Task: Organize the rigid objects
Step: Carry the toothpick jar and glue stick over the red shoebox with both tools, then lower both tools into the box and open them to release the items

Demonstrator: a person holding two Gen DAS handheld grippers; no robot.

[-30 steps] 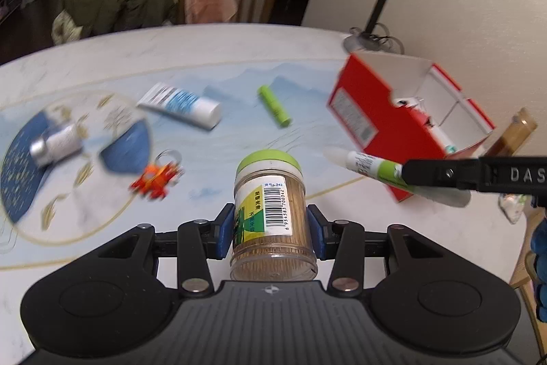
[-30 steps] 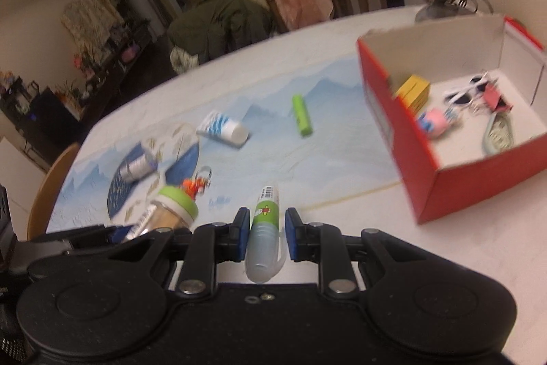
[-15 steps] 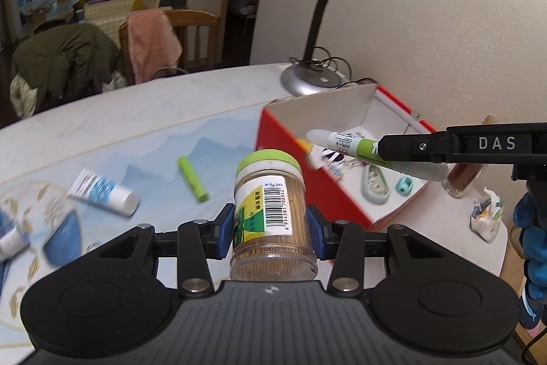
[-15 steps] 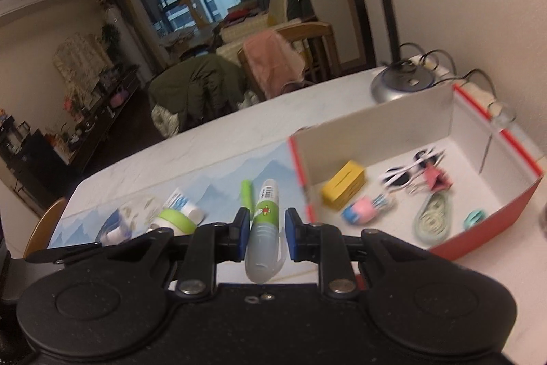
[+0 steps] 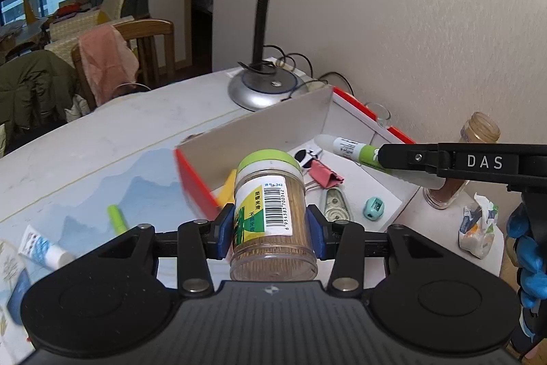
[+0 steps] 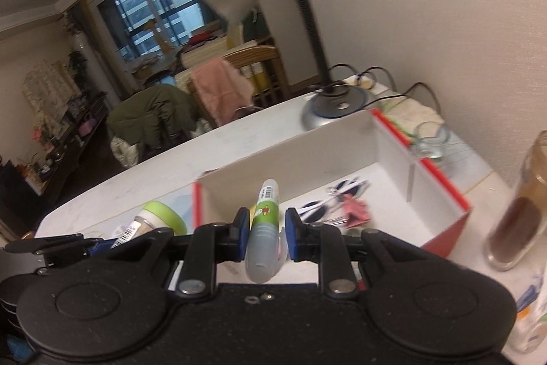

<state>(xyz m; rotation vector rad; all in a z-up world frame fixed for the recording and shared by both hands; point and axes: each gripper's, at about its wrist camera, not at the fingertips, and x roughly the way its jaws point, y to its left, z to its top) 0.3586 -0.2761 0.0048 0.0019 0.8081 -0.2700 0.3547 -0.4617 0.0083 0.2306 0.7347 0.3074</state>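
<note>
Toothpick jar, clear plastic with green lid and barcode label [image 5: 270,211]: left wrist view shows it upright, clamped between the blue pads of the left gripper [image 5: 270,230], jaws closed onto its sides. Jar is held in the air over the near red wall of the red cardboard box with white interior [image 5: 290,122]. Inside the box: pink binder clip [image 5: 323,175], grey-green correction tape dispenser [image 5: 335,211], teal pencil sharpener [image 5: 374,207], a yellow block [image 5: 227,190] partly hidden behind the jar, black-and-white item near the far wall. Entering from the right, the right gripper [image 5: 386,159] carries a white glue stick with green label [image 5: 348,147] over the box interior. On the white worktop [image 5: 102,139], left of the box: light green marker [image 5: 116,219], white-and-blue tube [image 5: 42,248]. Silver desk lamp base [image 5: 263,88] sits just behind the box; brown glass jar [image 5: 458,159] beside its right wall.

Right wrist view: right gripper [image 6: 263,233] jaws closed on the glue stick [image 6: 265,228], cap pointing forward over the box [image 6: 441,190]. Binder clip [image 6: 355,209] lies on the box floor. Toothpick jar [image 6: 154,221] and left gripper [image 6: 71,248] at lower left, blurred.
</note>
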